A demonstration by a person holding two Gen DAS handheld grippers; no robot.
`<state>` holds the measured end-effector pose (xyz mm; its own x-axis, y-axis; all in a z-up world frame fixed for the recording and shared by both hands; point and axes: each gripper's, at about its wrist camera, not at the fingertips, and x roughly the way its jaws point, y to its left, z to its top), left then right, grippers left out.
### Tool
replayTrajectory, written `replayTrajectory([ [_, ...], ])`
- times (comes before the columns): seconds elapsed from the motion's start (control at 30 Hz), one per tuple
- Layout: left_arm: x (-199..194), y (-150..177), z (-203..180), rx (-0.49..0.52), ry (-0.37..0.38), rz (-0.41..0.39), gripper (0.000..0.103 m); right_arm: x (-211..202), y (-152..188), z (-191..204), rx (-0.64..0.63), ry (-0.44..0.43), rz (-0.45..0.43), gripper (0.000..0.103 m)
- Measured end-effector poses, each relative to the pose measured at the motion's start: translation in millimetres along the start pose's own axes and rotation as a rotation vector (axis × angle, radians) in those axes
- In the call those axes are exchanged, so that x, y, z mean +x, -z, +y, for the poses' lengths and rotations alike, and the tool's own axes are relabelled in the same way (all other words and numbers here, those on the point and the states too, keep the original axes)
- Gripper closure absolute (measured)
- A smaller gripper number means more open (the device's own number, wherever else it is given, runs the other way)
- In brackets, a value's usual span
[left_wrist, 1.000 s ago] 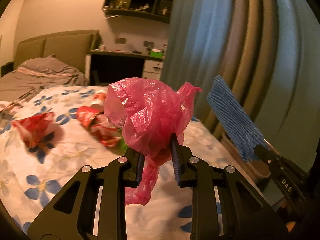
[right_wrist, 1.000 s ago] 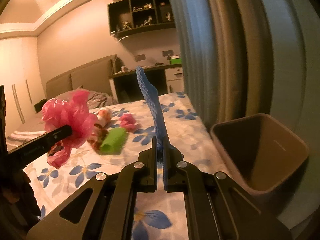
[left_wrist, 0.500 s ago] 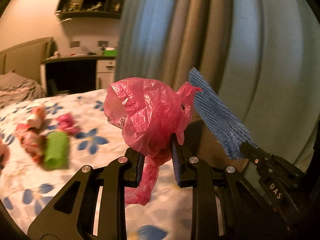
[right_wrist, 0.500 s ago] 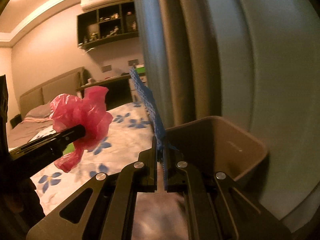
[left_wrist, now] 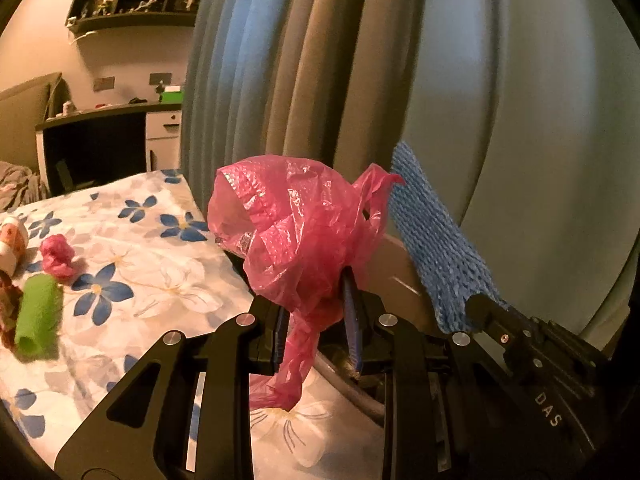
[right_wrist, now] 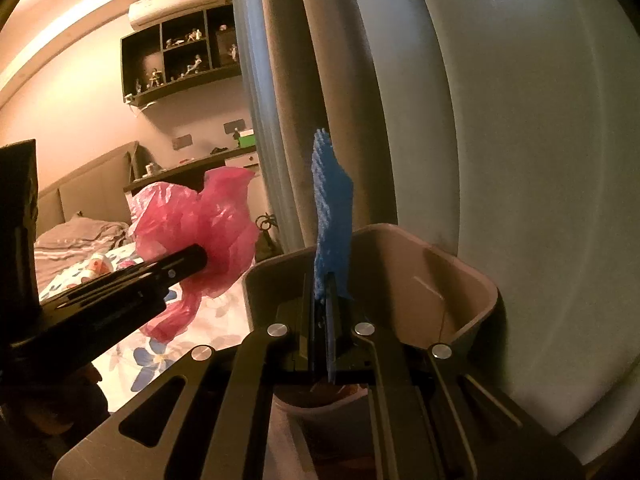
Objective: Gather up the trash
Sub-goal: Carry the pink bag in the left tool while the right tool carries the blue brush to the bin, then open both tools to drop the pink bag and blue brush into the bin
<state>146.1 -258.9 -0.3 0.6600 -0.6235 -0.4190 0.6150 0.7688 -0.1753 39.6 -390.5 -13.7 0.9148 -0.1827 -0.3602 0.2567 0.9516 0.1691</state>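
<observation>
From the left wrist view, the left gripper pinches a crumpled pink plastic bag between its pads. The bag is thin, glossy and wrinkled; its puffed body stands up above the fingers and a twisted tail hangs down below them, so its long axis runs roughly vertical. To the right, the right gripper clamps a blue foam net, a ribbed, woven-looking strip that slants up and to the left from the jaws. Behind both hang grey pleated curtains. On the left lies a bed with a floral sheet, bearing a green roll and a small pink wad, apart from each other

From the right wrist view, the right gripper has its jaws pressed together on the foam net, seen edge-on and standing nearly upright, tip uppermost, over the near rim of a smooth brown plastic bin with rounded corners. The left gripper reaches in from the left, holding the pink bag just beside the bin's left wall, above the bed's edge
</observation>
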Motion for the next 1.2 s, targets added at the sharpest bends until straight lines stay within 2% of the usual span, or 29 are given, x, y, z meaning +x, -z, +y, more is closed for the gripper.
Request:
replayTrajectory([
  [0.37,29,3,-6,0.006,0.029,0.039,0.079,15,0,-8,0.017,0.01,0.033,0.098],
  [0.97,48,8,-12,0.02,0.065,0.076,0.079,23,5,-14,0.034,0.011,0.065,0.097],
  [1.07,49,9,-14,0.024,0.073,0.081,0.079,22,6,-13,0.038,0.012,0.069,0.09],
  [1.13,51,10,-14,0.026,0.077,0.086,0.079,20,6,-13,0.043,0.014,0.066,0.077],
  [1.2,52,12,-14,0.025,0.081,0.092,0.079,19,6,-14,0.048,0.021,0.063,0.077],
])
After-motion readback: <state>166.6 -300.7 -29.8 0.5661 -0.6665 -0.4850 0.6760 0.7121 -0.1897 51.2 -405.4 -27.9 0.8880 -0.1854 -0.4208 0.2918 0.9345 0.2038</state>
